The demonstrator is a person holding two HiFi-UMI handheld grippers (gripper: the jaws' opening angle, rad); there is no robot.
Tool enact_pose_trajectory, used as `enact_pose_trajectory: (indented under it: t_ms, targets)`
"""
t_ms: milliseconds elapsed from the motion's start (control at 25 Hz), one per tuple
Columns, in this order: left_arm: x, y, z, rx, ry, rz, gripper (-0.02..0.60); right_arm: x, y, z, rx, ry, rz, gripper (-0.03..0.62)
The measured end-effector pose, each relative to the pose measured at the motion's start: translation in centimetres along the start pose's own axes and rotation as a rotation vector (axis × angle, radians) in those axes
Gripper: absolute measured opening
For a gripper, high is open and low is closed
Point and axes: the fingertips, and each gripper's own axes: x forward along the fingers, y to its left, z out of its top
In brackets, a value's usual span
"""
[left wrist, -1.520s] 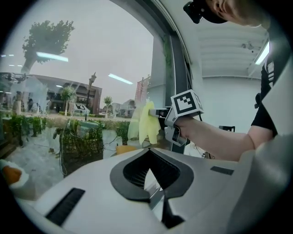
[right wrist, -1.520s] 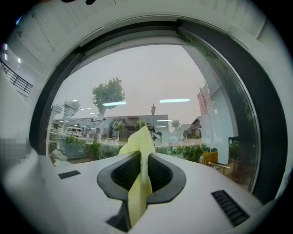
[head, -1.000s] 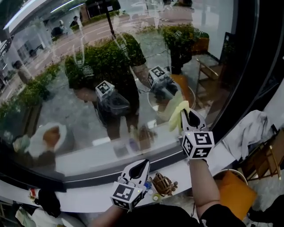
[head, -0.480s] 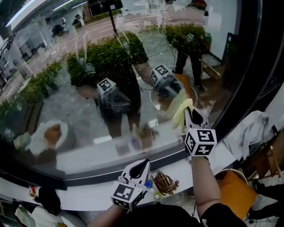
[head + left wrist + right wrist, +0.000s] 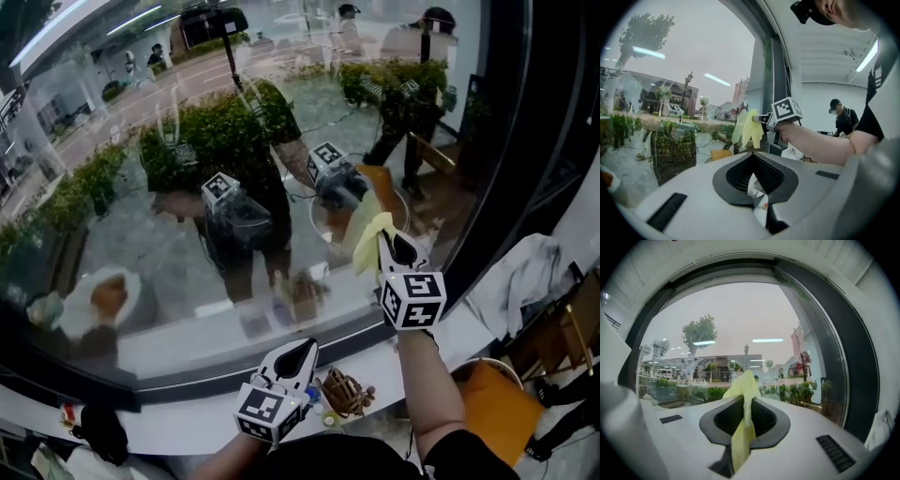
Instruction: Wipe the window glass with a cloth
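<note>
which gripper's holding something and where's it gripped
The right gripper holds the yellow cloth, its jaws shut on a bunched fold, with the cloth's tip poking out past them. The left gripper is shut on nothing.

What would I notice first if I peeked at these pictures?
The bright yellow cloth jumps out, pinched in the right gripper and held up at the big window glass. The left gripper waits low over the white sill, fingers together on nothing.
</note>
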Motion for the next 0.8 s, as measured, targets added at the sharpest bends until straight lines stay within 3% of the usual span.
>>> enact_pose_trajectory:
  t_ms: [480, 800]
  targets:
    - [1.3, -1.5, 4.2, 0.016, -0.071, -0.079, 0.008, -3.2, -0.9, 5.9, -0.029, -0.107, -0.035, 0.052]
    - [2.1, -1.3, 8.3, 0.015, -0.147, -0.087, 0.008, -2.2, -0.8, 9.7, -0.039, -0.164, -0.028, 0.052]
